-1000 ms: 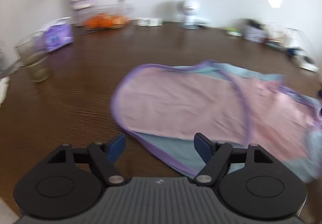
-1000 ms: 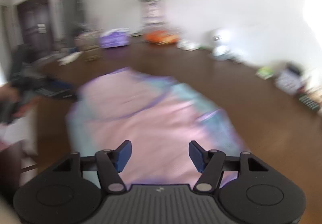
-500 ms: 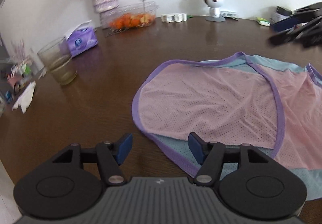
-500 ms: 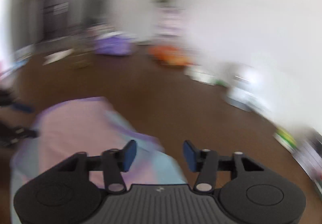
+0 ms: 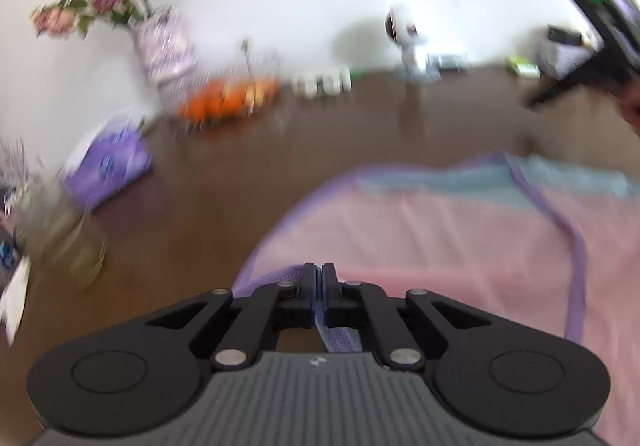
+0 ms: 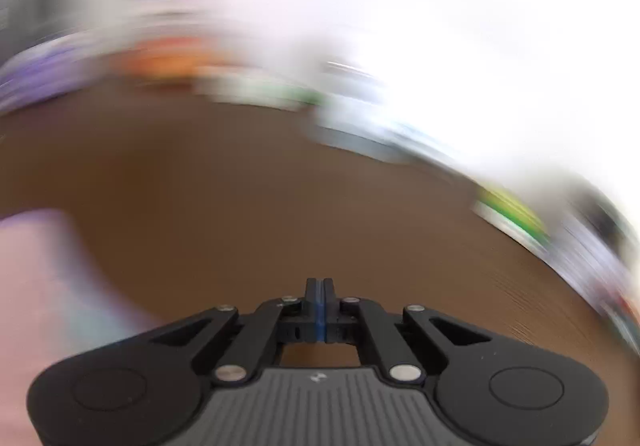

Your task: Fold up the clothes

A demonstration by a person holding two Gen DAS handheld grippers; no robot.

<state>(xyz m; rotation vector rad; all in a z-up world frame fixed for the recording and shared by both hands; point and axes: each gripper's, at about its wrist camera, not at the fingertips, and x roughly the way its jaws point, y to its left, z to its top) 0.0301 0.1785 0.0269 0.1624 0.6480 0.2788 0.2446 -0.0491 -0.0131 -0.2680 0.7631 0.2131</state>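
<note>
Both jaws closed, left pinching the garment's purple hem

At the counter's (image 5: 224,197) far edge a vase (image 5: 164,41) holds pink flowers and a clear tray (image 5: 228,95) holds orange fruit; any writing is blurred. The left gripper (image 5: 319,288) clamps the pink mesh garment (image 5: 440,246) lying on the counter; the right gripper (image 6: 319,304) is pressed shut on nothing visible.

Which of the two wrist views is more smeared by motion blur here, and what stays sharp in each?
Right wrist view is far worse: wall and clutter streak into bands, only the shut right tongs and nearby table read clearly. Left wrist view is mildly blurred; left tongs are crisp, clamped on the garment's purple hem.
</note>
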